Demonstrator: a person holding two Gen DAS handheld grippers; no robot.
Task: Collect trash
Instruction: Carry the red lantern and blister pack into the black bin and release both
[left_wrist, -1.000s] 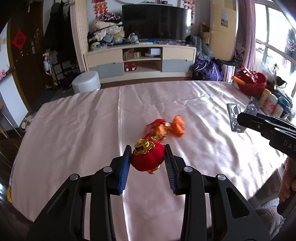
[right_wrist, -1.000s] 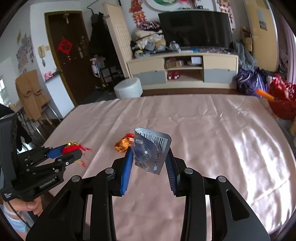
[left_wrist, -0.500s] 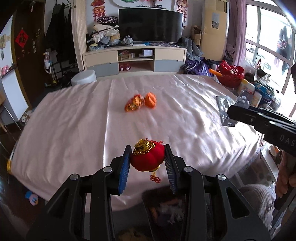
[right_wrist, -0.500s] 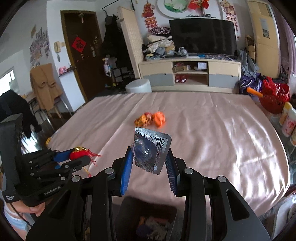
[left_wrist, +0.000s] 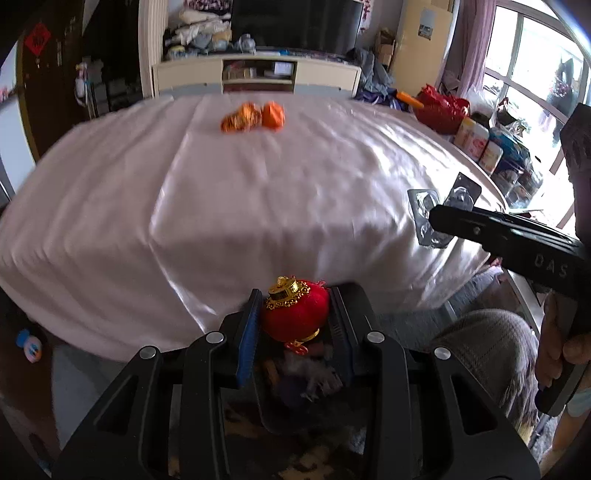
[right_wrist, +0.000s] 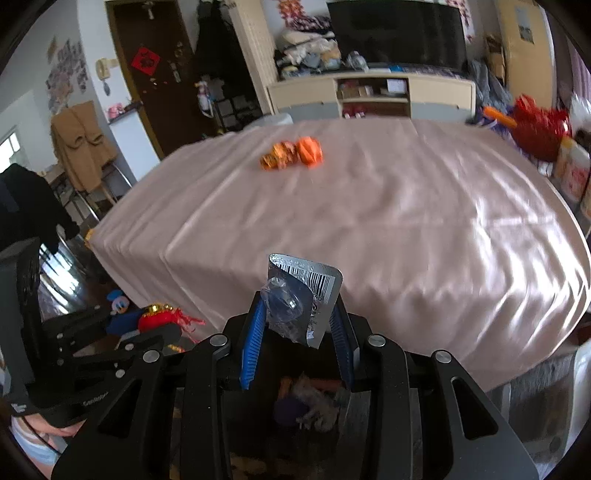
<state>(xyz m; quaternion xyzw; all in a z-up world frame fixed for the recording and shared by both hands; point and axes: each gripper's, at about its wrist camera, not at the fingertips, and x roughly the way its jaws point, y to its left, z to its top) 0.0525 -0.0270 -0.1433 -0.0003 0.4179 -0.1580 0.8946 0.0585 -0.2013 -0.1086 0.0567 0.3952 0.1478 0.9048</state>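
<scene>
**Both tools loaded, held over the bin at the counter's near edge**

The left tool (left_wrist: 295, 325) pinched a small red lantern ornament (left_wrist: 295, 314) between its blue-padded fingers (left_wrist: 248, 339), the gold cap tilted up and to the left and a red-and-gold tassel hanging below. In the right wrist view the same ornament (right_wrist: 159, 319) showed at lower left, clamped in the left tool (right_wrist: 147, 328) off the counter's near left corner.

The right tool (right_wrist: 299, 328) was pressed onto a silver blister pack (right_wrist: 301, 295), its barcoded foil standing upright between the pads with a clear plastic bubble facing the camera. From the left wrist view the pack (left_wrist: 428, 218) stuck out past the tip of the right tool (left_wrist: 443, 218), in front of the counter's right side.

Both tools sat off the near edge of the counter (right_wrist: 369, 221), which was draped in a shiny pink cloth. Directly below each tool lay a dark trash bin (right_wrist: 306, 398) holding mixed scraps; it also appeared under the left tool (left_wrist: 303, 376), partly hidden by the fingers.

Far across the counter, two orange wrappers (right_wrist: 291, 153) lay touching each other, a crinkled one on the left and a smoother one on the right; they showed blurred in the left view (left_wrist: 255, 116). A small duck toy (right_wrist: 118, 302) lay on the floor by the counter's left corner.
</scene>
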